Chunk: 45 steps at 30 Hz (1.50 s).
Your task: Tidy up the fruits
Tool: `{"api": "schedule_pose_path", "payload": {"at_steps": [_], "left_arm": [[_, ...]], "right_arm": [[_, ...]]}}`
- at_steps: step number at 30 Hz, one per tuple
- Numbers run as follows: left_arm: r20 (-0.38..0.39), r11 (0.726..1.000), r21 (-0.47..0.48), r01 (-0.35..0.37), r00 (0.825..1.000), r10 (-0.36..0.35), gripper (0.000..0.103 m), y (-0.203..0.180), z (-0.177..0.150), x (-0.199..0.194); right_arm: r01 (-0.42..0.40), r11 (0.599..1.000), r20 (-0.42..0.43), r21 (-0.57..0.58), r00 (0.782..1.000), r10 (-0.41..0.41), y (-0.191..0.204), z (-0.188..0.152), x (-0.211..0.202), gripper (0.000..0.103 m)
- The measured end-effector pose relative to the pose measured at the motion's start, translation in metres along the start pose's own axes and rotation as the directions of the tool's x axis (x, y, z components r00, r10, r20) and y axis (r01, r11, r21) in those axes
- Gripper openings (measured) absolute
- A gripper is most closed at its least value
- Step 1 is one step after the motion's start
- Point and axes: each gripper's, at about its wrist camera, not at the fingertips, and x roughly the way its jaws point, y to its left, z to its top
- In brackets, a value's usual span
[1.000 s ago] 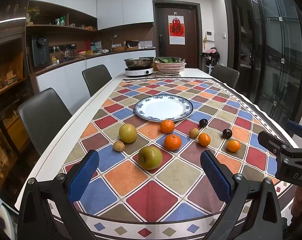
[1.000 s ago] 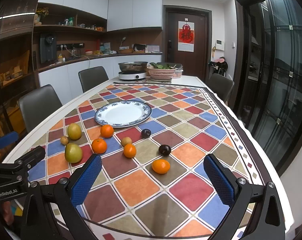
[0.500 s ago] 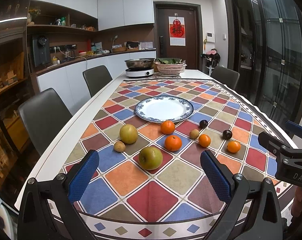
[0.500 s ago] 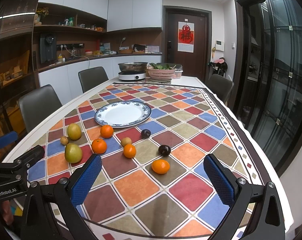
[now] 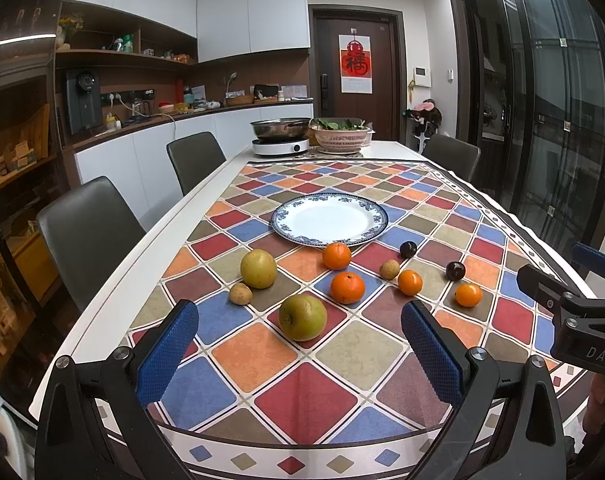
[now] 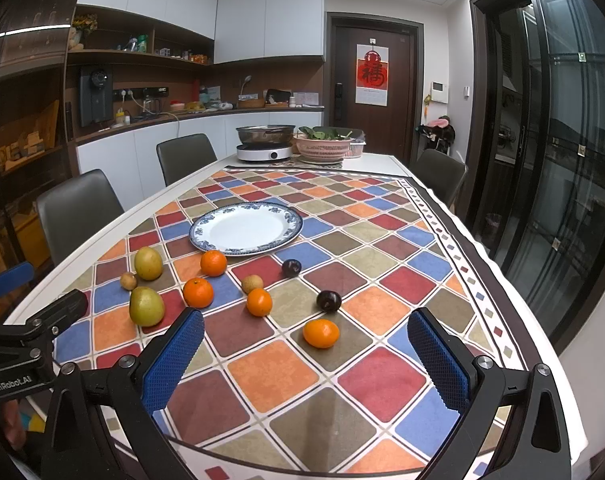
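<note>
Fruit (image 5: 302,317) unobscured; right tool (image 5: 558,280) partly cropped.

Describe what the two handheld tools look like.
Both match: the left tool and right tool have black angular frames with silver screws and blue, dimpled finger pads. White lettering reads "GenRobot.AI" on the left body and "DAS" on the right.
</note>
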Motion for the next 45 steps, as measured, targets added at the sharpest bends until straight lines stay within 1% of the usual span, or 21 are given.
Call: {"api": "schedule_pose_path", "payload": {"at_steps": [11, 33, 38, 43, 45], "left_arm": [[0.005, 1.000, -0.001, -0.003, 1.000, 0.003, 0.103, 0.003, 0.005, -0.003], [0.006, 1.000, 0.003, -0.004, 1.000, 0.004, 0.103, 0.004, 0.004, -0.006], [-0.026, 1.000, 0.008, -0.013, 1.000, 0.013, 0.103, 0.007, 0.003, 0.000], [-0.073, 1.000, 0.003, -0.004, 0.997, 0.004, 0.103, 0.009, 0.005, 0.012], [-0.092, 1.000, 0.006, 0.009, 0.996, -0.008, 0.103, 0.007, 0.003, 0.018]], "right_arm": [[0.001, 1.000, 0.000, -0.001, 1.000, -0.001, 0.000, 0.000, 0.000, 0.102], [0.002, 1.000, -0.001, -0.002, 1.000, -0.002, 0.002, -0.001, 0.000, 0.102], [0.001, 1.000, -0.014, -0.003, 1.000, -0.001, 0.000, -0.001, 0.004, 0.102], [0.006, 1.000, -0.058, -0.021, 0.998, -0.007, -0.002, -0.001, 0.020, 0.102], [0.005, 1.000, -0.093, -0.024, 0.996, -0.007, -0.003, 0.000, 0.030, 0.102]]}}
